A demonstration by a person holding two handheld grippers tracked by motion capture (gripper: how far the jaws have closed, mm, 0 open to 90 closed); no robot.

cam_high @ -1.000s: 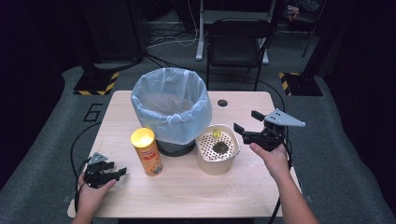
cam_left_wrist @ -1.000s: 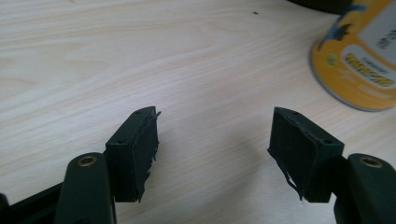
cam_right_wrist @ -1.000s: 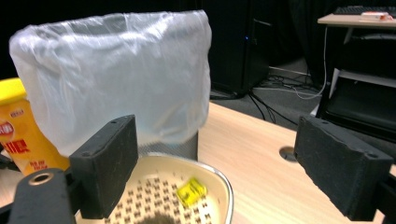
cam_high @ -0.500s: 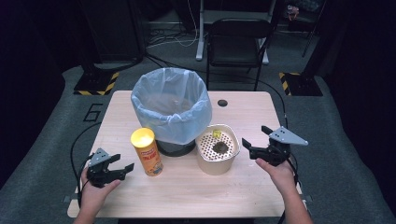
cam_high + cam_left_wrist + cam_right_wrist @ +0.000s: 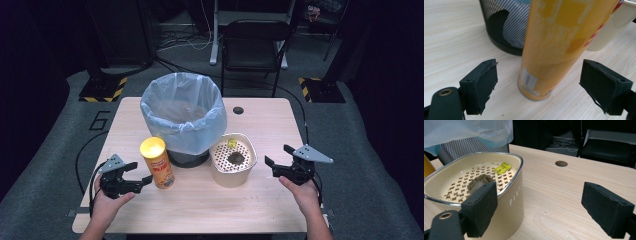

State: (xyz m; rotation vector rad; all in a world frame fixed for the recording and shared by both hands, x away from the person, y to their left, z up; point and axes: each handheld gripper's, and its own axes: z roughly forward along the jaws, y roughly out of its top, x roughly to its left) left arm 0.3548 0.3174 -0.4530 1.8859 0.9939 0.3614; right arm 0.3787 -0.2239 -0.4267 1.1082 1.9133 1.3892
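A tall yellow snack can (image 5: 157,162) (image 5: 554,45) stands upright in front of a mesh bin. My left gripper (image 5: 142,171) (image 5: 539,67) sits just left of the can. Its jaws have just been opening; they stand on either side of the can's base without touching it. A cream perforated container (image 5: 232,172) (image 5: 509,202) holds a dark lump (image 5: 235,158) (image 5: 480,182) and a yellow tag (image 5: 502,167). My right gripper (image 5: 276,155) (image 5: 539,192) hovers to its right. Its jaws have just been closing slightly but remain open, with nothing between them.
A black mesh bin (image 5: 182,112) (image 5: 506,27) lined with a pale blue bag stands mid-table behind the can and container. A cable hole (image 5: 238,110) (image 5: 561,163) lies in the tabletop beyond. A black chair (image 5: 252,45) stands behind the table.
My left gripper rose, moved right toward the can, and its jaws went from shut to open. My right gripper came down and drew back, lower beside the container.
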